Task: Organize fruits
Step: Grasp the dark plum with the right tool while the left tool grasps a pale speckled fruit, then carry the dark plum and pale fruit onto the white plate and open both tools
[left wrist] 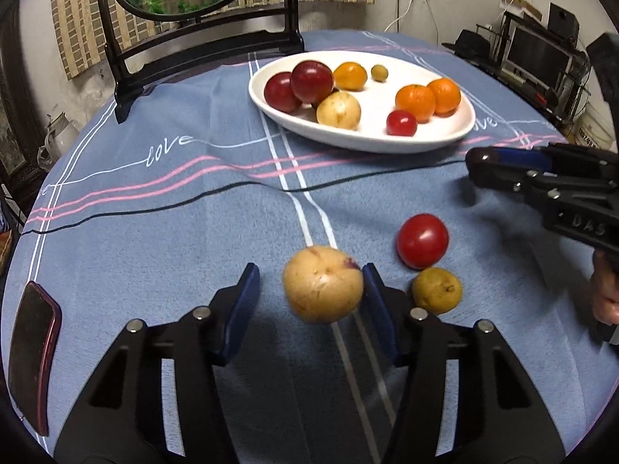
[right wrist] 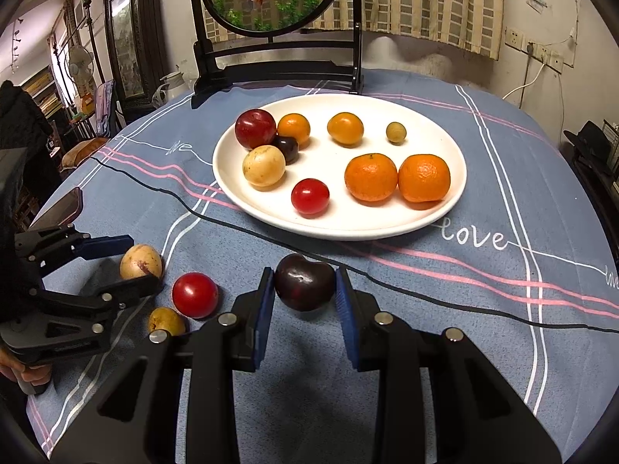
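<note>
Closing around a pale yellow fruit [left wrist: 323, 284], the left tongs [left wrist: 309, 297] are straddling it on the bench [left wrist: 154, 232]: the right-hand pad is touching its skin, while the left-hand pad is standing just clear, so the grip is not yet made. Doing this well, I judge, is bringing both pads onto the fruit's widest part before lifting, since it is round and likely to roll. A red tomato [left wrist: 423, 240] and a small yellowish fruit [left wrist: 437, 290] are lying just beside it on the right, near enough to get knocked. A phone [left wrist: 33, 359] is resting at the left edge.

Looking from the right wrist, the right tongs [right wrist: 305, 290] are clamping a dark plum [right wrist: 304, 281] between both pads, short of the white plate [right wrist: 425, 224]. The plate is already carrying two oranges [right wrist: 398, 178], among other fruit, with bare room in the middle. A black cable [right wrist: 232, 224] is crossing the cloth between tongs and plate, and could be snagging a low carry.
</note>
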The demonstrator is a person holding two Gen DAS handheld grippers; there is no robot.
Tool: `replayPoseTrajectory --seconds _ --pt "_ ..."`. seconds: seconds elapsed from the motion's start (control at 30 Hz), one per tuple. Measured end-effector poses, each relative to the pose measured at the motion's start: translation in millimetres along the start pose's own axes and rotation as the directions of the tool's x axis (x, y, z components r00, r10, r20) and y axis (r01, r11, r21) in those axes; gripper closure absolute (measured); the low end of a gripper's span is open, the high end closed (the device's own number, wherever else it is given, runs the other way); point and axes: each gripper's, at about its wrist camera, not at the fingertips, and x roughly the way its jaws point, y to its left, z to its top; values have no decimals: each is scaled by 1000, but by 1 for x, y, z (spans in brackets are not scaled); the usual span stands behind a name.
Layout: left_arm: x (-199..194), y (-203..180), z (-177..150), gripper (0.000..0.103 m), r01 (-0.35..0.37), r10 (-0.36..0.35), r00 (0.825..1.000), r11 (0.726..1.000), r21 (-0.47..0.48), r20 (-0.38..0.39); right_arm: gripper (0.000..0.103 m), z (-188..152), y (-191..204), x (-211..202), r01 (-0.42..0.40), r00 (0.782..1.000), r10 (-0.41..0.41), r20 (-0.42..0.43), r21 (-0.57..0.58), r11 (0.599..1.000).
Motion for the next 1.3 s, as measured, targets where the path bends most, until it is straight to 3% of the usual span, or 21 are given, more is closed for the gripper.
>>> replayPoseTrajectory --seconds 0.3,0.77,0.93,1.03,1.17,1.3 --pt "4 -4 -1 60 15 -15 1000 1000 20 -7 71 0 0 -2 -3 1000 3 4 -1 1000" --pt "-1 -3 -1 62 13 -13 1000 1000 12 8 71 -1 1 0 -1 1000 1 -2 -3 1000" --pt "-16 1 3 62 59 -58 996 998 -22 64 71 3 1 -17 -12 996 12 83 -2 1000" --pt "-21 2 18 62 82 -77 991 996 -46 107 71 11 -6 -28 -28 987 22 161 35 999" --pt "-24 -8 59 62 77 -68 979 996 -39 190 71 31 -28 -29 7 962 -47 269 148 989" --pt "-14 -17 105 62 129 -120 967 991 -25 223 71 55 -45 -6 1 957 -55 284 188 982"
